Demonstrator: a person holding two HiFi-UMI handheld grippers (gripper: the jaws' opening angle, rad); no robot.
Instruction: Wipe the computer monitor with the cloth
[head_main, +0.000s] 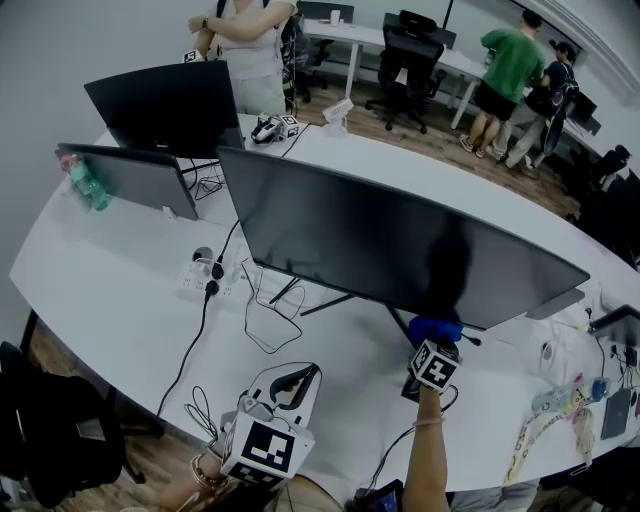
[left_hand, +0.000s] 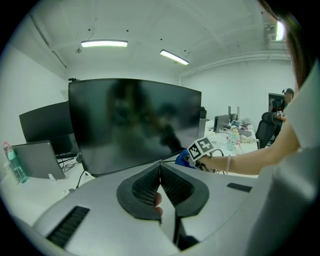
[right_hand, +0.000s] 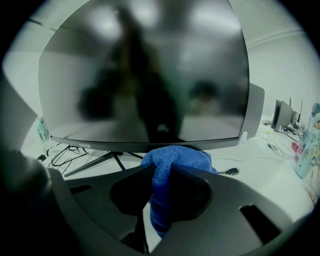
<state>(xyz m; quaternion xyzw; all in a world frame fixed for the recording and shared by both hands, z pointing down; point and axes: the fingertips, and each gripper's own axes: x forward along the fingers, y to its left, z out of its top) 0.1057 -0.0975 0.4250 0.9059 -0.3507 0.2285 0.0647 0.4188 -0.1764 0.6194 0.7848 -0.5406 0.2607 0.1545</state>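
An office — white desks (head_main: 100, 270), monitors (head_main: 390, 245), swivel chairs (head_main: 408, 60), strip lights (left_hand: 104, 44).

White curved table (head_main: 110, 290). The monitor (head_main: 400, 250) stands on it just ahead of the right gripper (head_main: 435, 338) jaws. Power strip (head_main: 205, 280) and loose black cables (head_main: 268, 325) lie ahead-left of the left gripper (head_main: 292, 378) jaws. Second monitor (head_main: 165, 105), grey tablet (head_main: 130, 178) and green bottle (head_main: 88, 185) stand farther beyond.

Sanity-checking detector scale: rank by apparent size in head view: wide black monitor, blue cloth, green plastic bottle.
Largest: wide black monitor.
Then blue cloth and green plastic bottle: look alike, so unranked.
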